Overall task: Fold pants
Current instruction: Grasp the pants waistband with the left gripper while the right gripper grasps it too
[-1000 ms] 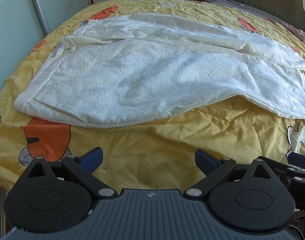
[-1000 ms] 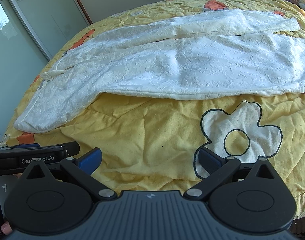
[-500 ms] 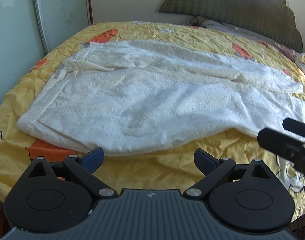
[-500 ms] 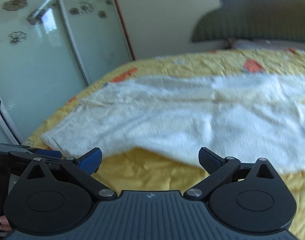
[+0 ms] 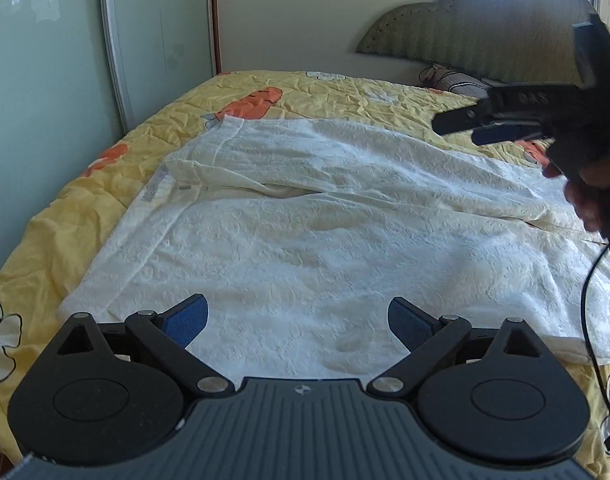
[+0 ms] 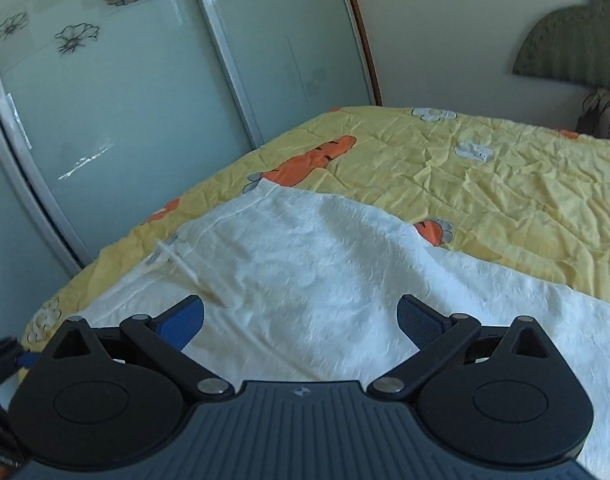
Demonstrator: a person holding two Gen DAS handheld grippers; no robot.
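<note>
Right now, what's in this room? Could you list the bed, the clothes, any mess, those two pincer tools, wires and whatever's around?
Surface: bed with a rumpled yellow quilt printed with carrots and flowers.
Job's things: white pants spread flat on the quilt, waistband toward the wardrobe, not yet folded.
Clutter: a pillow by the headboard; nothing else seen.
Grippers: left gripper open, over the pants' near edge, holding nothing. Right gripper open, over the pants farther in, holding nothing; a hand grips it.
Cables: a black cable hangs below the right gripper.
Surroundings: green headboard, wardrobe with frosted flowered sliding doors, pale wall.
</note>
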